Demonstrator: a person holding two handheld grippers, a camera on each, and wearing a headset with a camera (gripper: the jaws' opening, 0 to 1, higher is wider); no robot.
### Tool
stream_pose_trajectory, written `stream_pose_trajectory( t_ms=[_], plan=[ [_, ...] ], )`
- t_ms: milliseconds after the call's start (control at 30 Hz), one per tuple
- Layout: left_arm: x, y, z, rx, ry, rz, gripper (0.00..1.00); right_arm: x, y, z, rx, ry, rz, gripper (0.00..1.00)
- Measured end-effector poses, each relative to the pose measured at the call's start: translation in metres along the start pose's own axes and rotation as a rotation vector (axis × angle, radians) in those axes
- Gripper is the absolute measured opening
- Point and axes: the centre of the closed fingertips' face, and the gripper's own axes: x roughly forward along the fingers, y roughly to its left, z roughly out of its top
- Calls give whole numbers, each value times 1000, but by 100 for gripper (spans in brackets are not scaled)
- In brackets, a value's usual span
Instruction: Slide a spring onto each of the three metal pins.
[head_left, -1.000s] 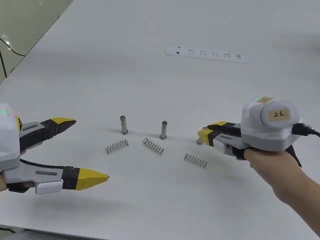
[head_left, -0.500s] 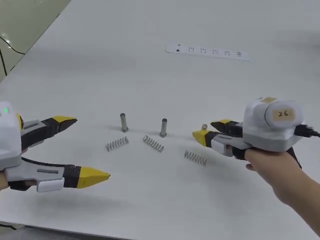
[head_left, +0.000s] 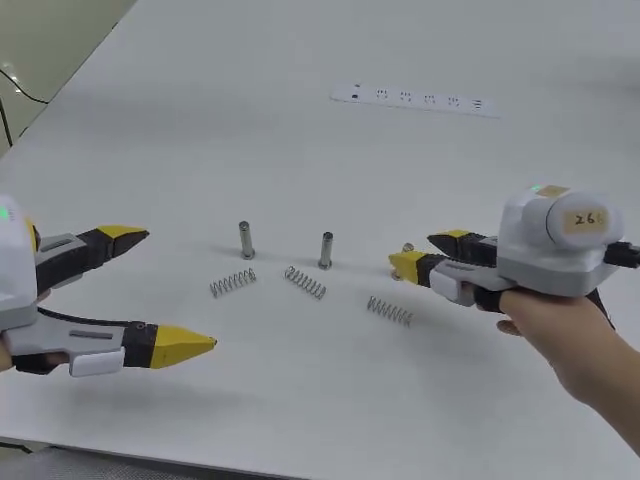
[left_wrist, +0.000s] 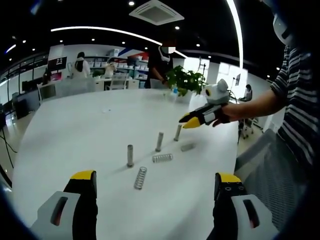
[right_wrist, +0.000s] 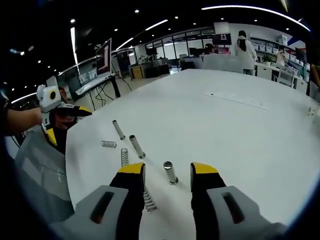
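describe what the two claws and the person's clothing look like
Both the left claw and right claw have black jaws with yellow pointed tips on white and grey bodies. The right one carries a label reading 26. The person wears a striped short sleeve.

Three metal pins stand across the middle of the head view: left pin (head_left: 245, 240), middle pin (head_left: 326, 250), right pin (head_left: 407, 248). Three springs lie just below them: left spring (head_left: 232, 283), middle spring (head_left: 305, 282), right spring (head_left: 389, 312). One power strip (head_left: 415, 101) lies at upper centre. Two grippers: left gripper (head_left: 168, 290) lower left, right gripper (head_left: 420, 252) at right.
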Motion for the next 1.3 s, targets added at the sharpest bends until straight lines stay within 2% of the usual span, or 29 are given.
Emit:
stream_pose_trajectory(
  t_ms=[433, 533, 733, 767, 833, 1300],
  plan=[
    [2, -1, 1, 3, 0, -3, 94, -13, 3, -12, -2, 21, 28, 33],
    [2, -1, 1, 3, 1, -3, 94, -15, 7, -15, -15, 35, 46, 29],
    [1, -1, 2, 4, 2, -1, 94, -16, 12, -23, -106, 72, 75, 27],
    [1, -1, 2, 3, 2, -1, 94, -17, 15, -25, -160, 86, 88, 24],
    [0, -1, 2, 4, 2, 0, 94, -16, 17, -29, -209, 111, 103, 21],
    [-1, -2, 2, 7, 8, -2, 94, -2, 41, -51, -396, 231, 185, 20]
  ],
)
